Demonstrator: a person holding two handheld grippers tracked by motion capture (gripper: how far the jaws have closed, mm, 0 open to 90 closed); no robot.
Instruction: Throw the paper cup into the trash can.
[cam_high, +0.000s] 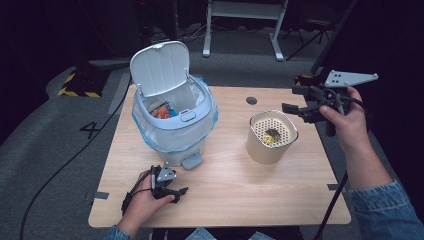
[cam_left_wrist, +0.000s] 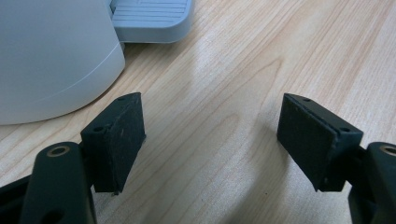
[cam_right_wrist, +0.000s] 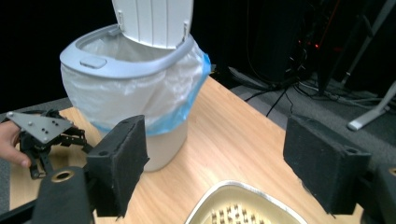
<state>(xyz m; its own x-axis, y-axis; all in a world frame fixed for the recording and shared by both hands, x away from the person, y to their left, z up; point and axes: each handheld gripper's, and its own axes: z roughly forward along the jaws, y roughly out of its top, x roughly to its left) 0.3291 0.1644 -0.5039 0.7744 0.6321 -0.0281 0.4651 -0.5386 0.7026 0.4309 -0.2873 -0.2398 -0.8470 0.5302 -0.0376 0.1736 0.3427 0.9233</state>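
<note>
The right hand-held gripper (cam_high: 295, 109) hangs in the air above the far right edge of the bench (cam_high: 225, 185), held by the person's right hand (cam_high: 345, 122). Its jaws point left across the bench and stand apart with nothing between them. Just below and to the left of its tips stands the cream container (cam_high: 270, 137), a squarish cup with a perforated insert on top; a small dark and yellowish scrap (cam_high: 272, 136) lies on that insert. In the right gripper view the rim of the container (cam_right_wrist: 243, 205) lies low between the two black pads (cam_right_wrist: 123, 158), beneath them and not touching either one.

The pedal bin (cam_high: 172, 120) stands on the left half of the bench, well apart from the container. Its lid (cam_high: 160, 67) is tipped up and back, a pale liner with a blue edge (cam_high: 175, 137) folds over the rim, and something orange (cam_high: 161, 111) lies inside. In the right gripper view the bin (cam_right_wrist: 135, 88) rises beyond the left pad, farther off than the container.

The left hand-held gripper (cam_high: 172, 192) rests low on the near left part of the bench, in the person's left hand (cam_high: 145, 205), just in front of the bin's foot pedal (cam_high: 191, 161). In the left gripper view its jaws are spread wide over bare wood, empty, with the bin's rounded wall (cam_left_wrist: 51, 56) and the pedal (cam_left_wrist: 149, 21) just ahead of the left pad (cam_left_wrist: 119, 140).
</note>
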